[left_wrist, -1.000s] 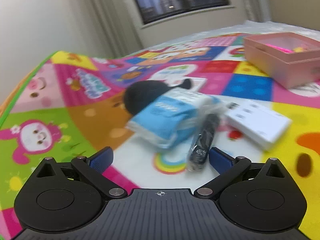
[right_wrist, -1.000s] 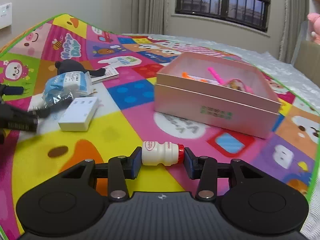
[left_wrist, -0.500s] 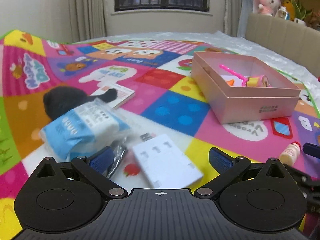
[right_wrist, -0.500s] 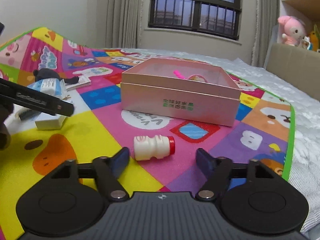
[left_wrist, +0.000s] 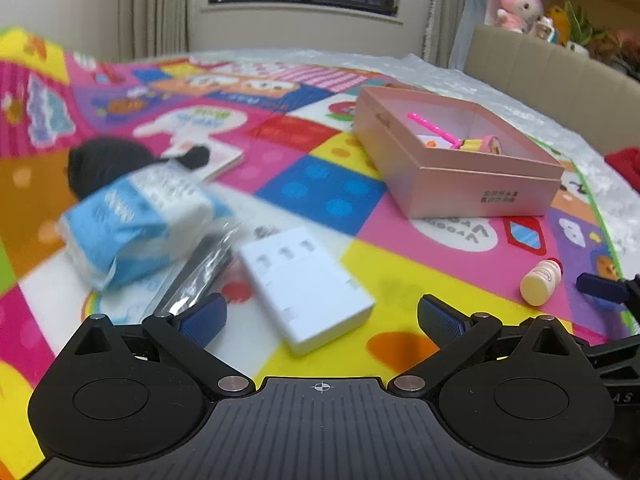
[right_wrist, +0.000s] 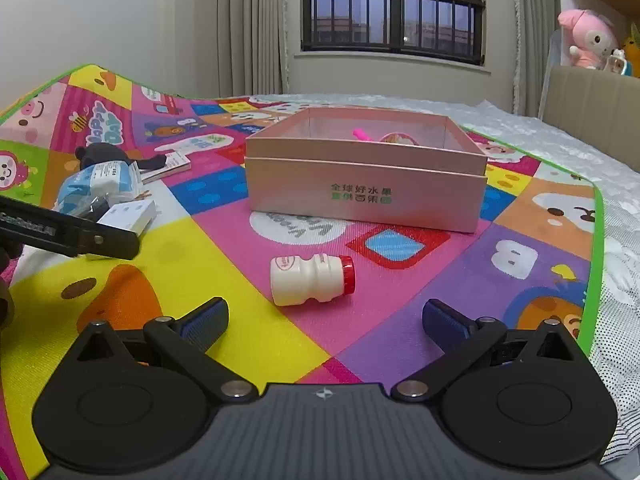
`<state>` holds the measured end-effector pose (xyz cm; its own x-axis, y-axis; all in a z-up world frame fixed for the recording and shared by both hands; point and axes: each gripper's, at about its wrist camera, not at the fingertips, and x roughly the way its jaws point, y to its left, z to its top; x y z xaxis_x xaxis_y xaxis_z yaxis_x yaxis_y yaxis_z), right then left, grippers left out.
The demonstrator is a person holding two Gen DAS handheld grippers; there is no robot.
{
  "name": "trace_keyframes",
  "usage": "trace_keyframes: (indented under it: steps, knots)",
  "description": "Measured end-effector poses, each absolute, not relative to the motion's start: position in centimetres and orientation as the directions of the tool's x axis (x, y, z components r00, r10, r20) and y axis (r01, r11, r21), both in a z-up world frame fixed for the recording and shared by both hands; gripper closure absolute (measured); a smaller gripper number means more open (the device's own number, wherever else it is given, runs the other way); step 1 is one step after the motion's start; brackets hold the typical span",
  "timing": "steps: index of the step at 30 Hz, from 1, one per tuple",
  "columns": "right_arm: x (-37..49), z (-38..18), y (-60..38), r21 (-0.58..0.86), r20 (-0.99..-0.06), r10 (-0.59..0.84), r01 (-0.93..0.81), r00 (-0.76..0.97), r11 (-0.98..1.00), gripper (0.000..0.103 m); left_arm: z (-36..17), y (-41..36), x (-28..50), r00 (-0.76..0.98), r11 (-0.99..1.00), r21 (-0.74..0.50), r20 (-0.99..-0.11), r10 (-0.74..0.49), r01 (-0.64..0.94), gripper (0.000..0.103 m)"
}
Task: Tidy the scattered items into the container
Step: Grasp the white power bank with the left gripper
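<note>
My left gripper (left_wrist: 320, 316) is open and empty, low over the play mat, with a white box (left_wrist: 308, 284) lying between and just ahead of its fingers. A blue-and-white packet (left_wrist: 136, 220), a dark item in clear wrap (left_wrist: 196, 276) and a black soft object (left_wrist: 104, 160) lie to its left. My right gripper (right_wrist: 324, 320) is open and empty. A small white bottle with a red cap (right_wrist: 312, 280) lies on its side just ahead of it; the bottle also shows in the left wrist view (left_wrist: 540, 280). The pink box (right_wrist: 368, 184) holds a pink stick and small items.
A thin booklet (left_wrist: 216, 156) lies behind the black object. The left gripper's arm (right_wrist: 68, 232) reaches in at the right wrist view's left. The mat's green edge (right_wrist: 596, 240) runs at the right over bedding. A beige headboard (left_wrist: 560, 80) and plush toys stand behind.
My right gripper opened and let the bottle go onto the mat, then drew back. My left gripper swung right from the packet toward the white box.
</note>
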<state>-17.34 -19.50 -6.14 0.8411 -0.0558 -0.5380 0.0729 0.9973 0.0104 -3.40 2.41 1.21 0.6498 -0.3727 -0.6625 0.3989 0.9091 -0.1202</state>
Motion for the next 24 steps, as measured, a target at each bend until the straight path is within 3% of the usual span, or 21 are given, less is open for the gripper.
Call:
trace_keyframes:
  steps: [7,11,14,21,22,24]
  knots:
    - [-17.2,-6.3,-19.4,0.000,-0.545,-0.060,0.071,0.837,0.997,0.000,1.8,7.4,-0.2,0.700,0.959,-0.161,-0.656,-0.281,0.234,0.000]
    - [-17.3,-6.4,-19.8,0.038,-0.541,-0.046,0.078,0.840,0.996,0.000,2.7,6.8,-0.8,0.672,0.912,-0.265,-0.618,-0.409,0.313,0.000]
    - [-17.2,-6.3,-20.2,0.069,-0.554,-0.032,0.084,0.832,0.994,0.000,2.3,3.6,-1.1,0.655,0.904,-0.214,-0.630,-0.417,0.370,0.000]
    - [-16.8,-6.4,-19.5,0.018,-0.569,-0.061,0.086,0.820,0.996,0.000,0.5,-1.0,1.1,0.690,0.949,-0.063,-0.671,-0.269,0.309,0.000]
    - [-16.9,-6.4,-19.5,0.018,-0.567,-0.060,0.086,0.822,0.996,0.000,0.5,-1.1,1.1,0.694,0.949,-0.054,-0.669,-0.264,0.310,0.002]
    - [-17.0,-6.4,-19.5,0.017,-0.562,-0.060,0.084,0.825,0.996,0.000,0.5,-1.4,0.9,0.705,0.947,-0.022,-0.662,-0.254,0.320,0.025]
